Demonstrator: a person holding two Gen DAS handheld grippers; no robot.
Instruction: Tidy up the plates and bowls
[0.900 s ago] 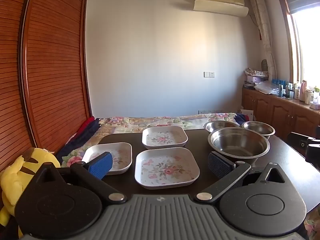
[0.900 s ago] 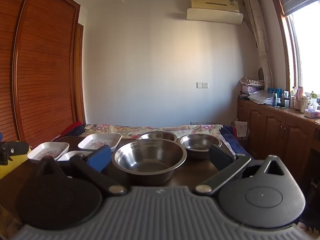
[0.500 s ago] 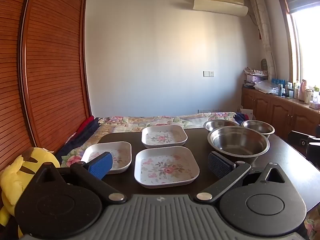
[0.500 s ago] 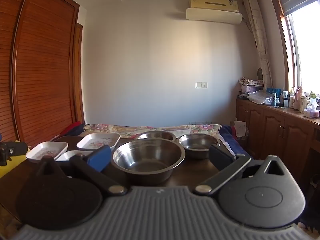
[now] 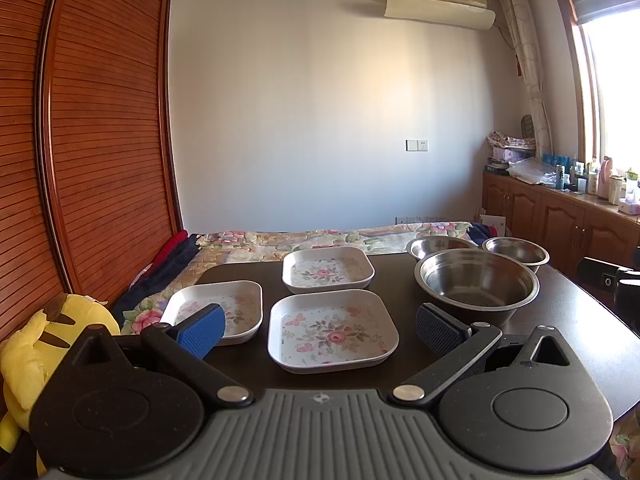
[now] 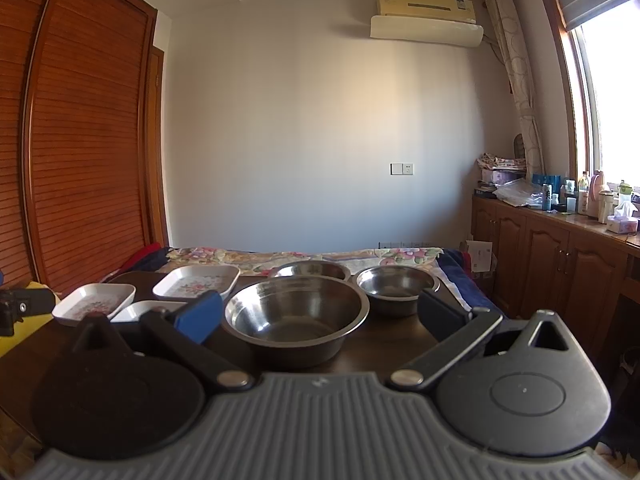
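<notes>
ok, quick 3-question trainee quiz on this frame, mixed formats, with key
1. How many floral plates and how many steel bowls are on the table?
2. True or false: the left gripper is shut on a plate.
3. Which bowl is nearest the right gripper? A) the largest B) the smallest C) a glass one

Key:
1. Three plates, three bowls.
2. False. Its jaws stand open with nothing held; the nearest plate lies on the table ahead of them.
3. A. The largest bowl sits directly ahead of the open right gripper, with the two smaller bowls behind it.
</notes>
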